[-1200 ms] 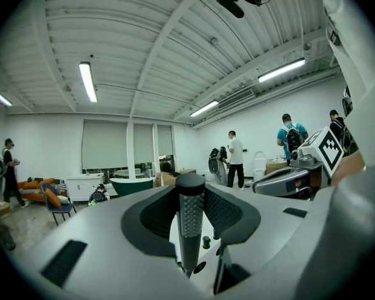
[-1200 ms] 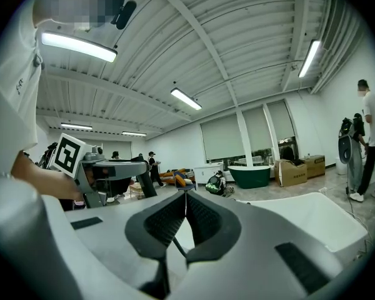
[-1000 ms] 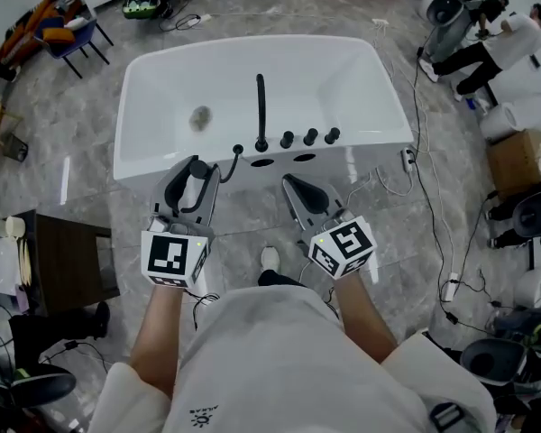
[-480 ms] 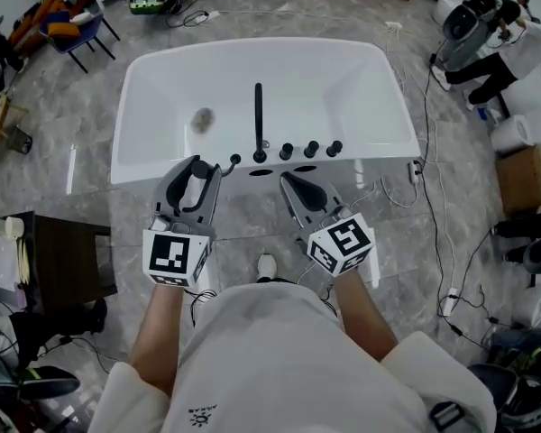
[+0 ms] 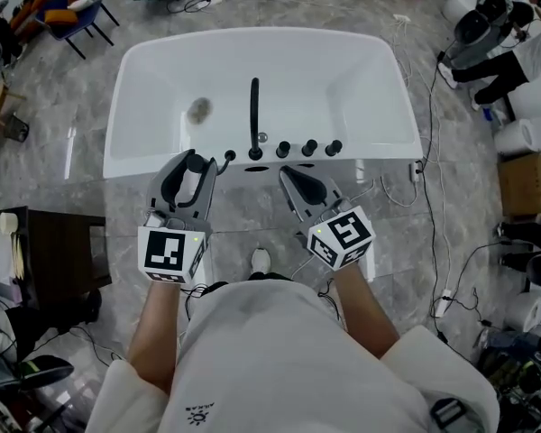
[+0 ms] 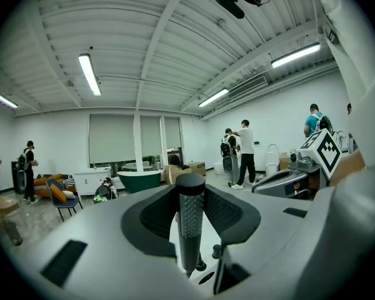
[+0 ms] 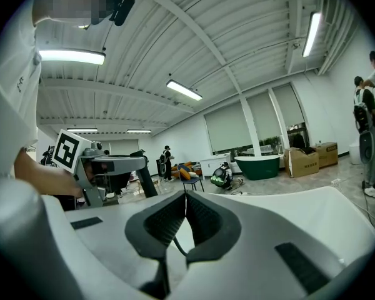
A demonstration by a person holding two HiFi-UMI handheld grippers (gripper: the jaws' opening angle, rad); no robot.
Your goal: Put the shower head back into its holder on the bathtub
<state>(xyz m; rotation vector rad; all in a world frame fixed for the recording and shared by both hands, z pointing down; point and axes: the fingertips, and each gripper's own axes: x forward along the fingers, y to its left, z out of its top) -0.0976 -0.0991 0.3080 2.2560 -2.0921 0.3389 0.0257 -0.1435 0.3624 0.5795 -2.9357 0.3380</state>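
Left gripper view: the left gripper (image 6: 190,199) has its fingers (image 6: 155,216) pinching the dark, knurled handle of the shower head (image 6: 190,227), which stands upright between them. Right gripper view: the right gripper (image 7: 185,200) has its fingers (image 7: 165,220) pressed together at the tips. Head view: both grippers hang just in front of the white bathtub's (image 5: 389,156) near rim, close to the black faucet (image 5: 253,115) and three knobs (image 5: 308,147).

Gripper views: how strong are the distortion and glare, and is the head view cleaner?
Left gripper view: heavy fisheye with black corners, bowed ceiling beams, a blown-out ceiling lamp; the shower head in the left claw is close and slightly soft. Right gripper view: same fisheye, a glaring strip light. Head view: even light, sharp, faint sheen on the floor.
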